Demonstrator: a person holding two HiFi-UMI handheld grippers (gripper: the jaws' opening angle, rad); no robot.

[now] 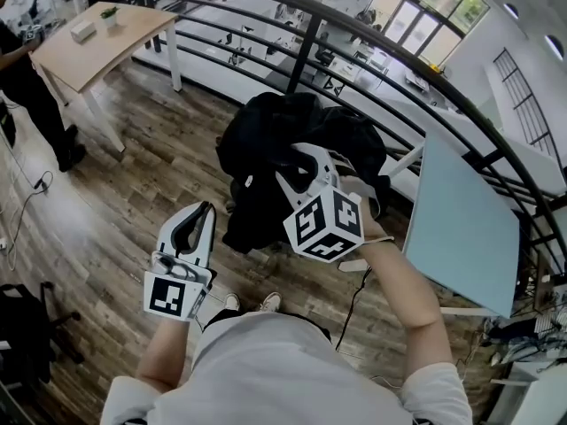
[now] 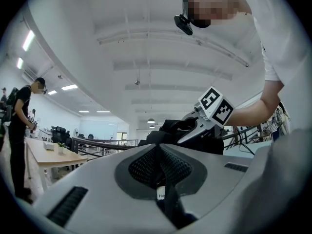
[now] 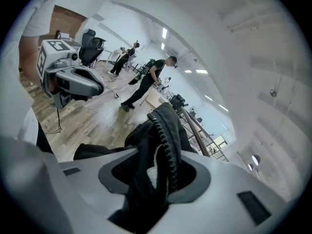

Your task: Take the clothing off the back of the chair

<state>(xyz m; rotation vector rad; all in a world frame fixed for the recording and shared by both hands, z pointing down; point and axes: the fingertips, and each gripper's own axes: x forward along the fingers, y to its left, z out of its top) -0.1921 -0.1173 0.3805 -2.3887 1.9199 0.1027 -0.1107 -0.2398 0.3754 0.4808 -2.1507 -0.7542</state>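
Head view shows the black jacket (image 1: 266,131) heaped just above centre, its folds covering whatever carries it, so the chair back cannot be made out. The dark railing (image 1: 310,51) curves behind it at 12 o'clock. The right gripper (image 1: 297,168) reaches into the jacket's lower part. In the right gripper view its jaws pinch a zippered fold of the black fabric, with a pad on either side of it. The left gripper (image 1: 205,212) hangs at 7 o'clock, apart from the jacket, its jaws pressed together. A pale blue tabletop (image 1: 461,220) lies at 3 o'clock and a wooden table (image 1: 97,38) at 11 o'clock, with a standing person (image 1: 27,87) beside it.
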